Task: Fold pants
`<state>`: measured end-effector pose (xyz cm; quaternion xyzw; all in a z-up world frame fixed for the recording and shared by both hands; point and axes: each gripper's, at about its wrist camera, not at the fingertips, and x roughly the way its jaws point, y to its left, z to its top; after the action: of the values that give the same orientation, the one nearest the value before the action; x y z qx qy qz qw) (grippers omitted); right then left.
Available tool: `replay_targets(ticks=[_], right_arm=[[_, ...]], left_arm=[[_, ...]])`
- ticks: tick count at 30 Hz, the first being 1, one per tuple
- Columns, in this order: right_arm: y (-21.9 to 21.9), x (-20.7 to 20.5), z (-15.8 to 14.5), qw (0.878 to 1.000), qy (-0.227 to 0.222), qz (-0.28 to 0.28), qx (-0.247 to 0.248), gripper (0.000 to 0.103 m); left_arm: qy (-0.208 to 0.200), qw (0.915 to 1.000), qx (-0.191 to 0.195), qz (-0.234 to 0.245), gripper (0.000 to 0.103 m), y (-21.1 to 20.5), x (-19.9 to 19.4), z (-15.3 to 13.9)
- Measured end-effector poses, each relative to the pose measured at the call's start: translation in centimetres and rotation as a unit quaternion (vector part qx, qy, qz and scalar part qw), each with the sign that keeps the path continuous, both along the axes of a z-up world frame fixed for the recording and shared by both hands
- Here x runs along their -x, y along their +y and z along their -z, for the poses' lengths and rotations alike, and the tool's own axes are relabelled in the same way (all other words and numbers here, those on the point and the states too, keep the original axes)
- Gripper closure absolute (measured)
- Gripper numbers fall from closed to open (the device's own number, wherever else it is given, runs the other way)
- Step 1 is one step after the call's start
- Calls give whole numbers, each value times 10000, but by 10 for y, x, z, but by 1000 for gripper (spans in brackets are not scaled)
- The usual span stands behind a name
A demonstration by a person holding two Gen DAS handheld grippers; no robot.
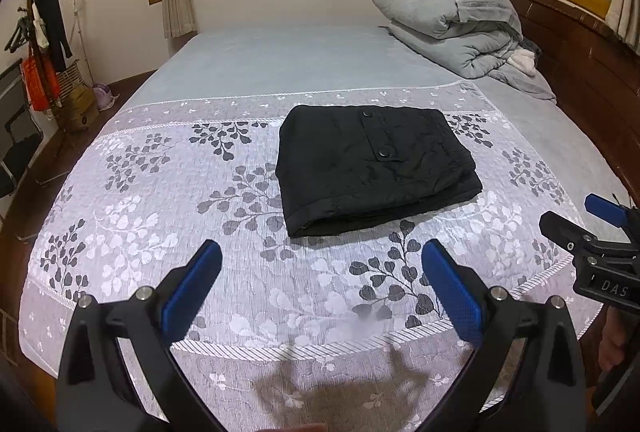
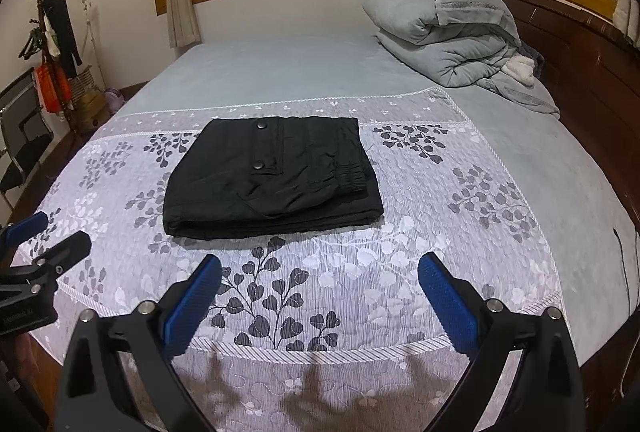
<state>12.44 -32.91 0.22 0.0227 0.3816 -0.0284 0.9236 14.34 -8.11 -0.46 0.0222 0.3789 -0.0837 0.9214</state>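
The black pants (image 1: 374, 168) lie folded into a compact rectangle on the leaf-patterned bedspread (image 1: 224, 200), its buttoned pocket flap facing up. The fold looks finished to me, so the risk now is undoing it. If either tool dips forward and snags the near edge of the pants, where the layers stack open toward the foot of the bed, the top layer could peel back or the bundle could slide on the slick spread. The elastic waistband, toward the grey duvet (image 2: 444, 32), already sits a little proud and could spring loose if nudged.

The left gripper (image 1: 322, 264) hovers on the near side of the pants, jaws spread wide, blue pads empty and touching nothing. The right gripper (image 2: 320, 278) does the same, also near the pants' front edge, gaping and holding nothing. Both sit clear of the cloth.
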Motion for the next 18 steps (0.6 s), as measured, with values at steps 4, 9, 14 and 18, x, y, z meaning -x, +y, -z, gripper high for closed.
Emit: replay_targets(ticks=[4, 9, 14, 18], right_arm=[[0, 0, 0, 10000, -5, -1, -1, 4], [0, 0, 0, 10000, 2, -11, -6, 4], [-1, -1, 1, 10000, 22, -6, -1, 4], [-2, -1, 2, 10000, 34, -7, -14, 4]], left_arm=[[8, 10000, -2, 3, 3, -1, -1, 0], [7, 10000, 6, 8, 3, -2, -1, 0], [10, 10000, 12, 9, 3, -2, -1, 1], [20, 10000, 17, 7, 3, -2, -1, 2]])
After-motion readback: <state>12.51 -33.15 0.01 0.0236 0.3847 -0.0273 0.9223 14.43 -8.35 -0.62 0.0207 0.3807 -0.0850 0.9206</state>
